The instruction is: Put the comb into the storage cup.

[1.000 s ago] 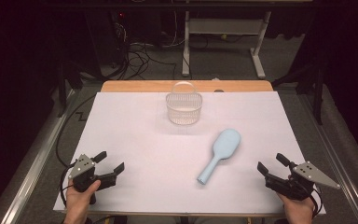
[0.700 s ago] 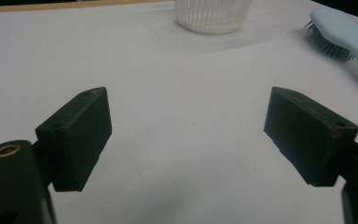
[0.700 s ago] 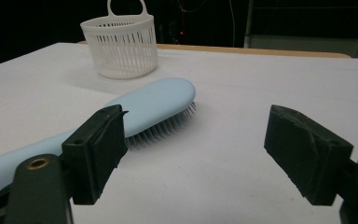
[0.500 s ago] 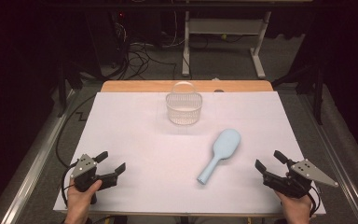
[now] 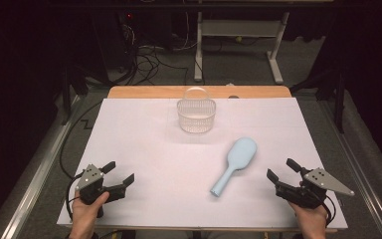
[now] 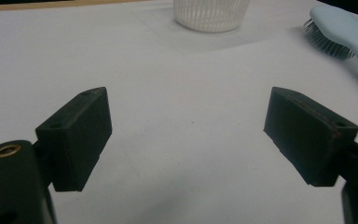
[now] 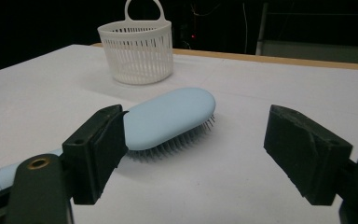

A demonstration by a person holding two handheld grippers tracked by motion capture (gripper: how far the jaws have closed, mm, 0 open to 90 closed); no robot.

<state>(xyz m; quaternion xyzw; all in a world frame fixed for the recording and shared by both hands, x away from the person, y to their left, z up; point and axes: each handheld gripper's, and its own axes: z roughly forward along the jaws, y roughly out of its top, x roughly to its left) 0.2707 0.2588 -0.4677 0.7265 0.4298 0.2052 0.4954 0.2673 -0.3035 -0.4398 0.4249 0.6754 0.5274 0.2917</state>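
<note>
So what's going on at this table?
A person sits at a white table with a two-jaw gripper in each hand. The left gripper and the right gripper both rest near the front edge with jaws open, holding nothing. A light blue hairbrush lies bristles down nearer the right gripper, which points toward it. A small white basket stands upright at the far side. Nothing has been picked up yet; the brush looks like the likely first target.

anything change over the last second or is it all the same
Barely. The right gripper edged a little left toward the brush, jaws open. Nothing was grasped or released. The left gripper, also open, the brush and the basket kept their places.
</note>
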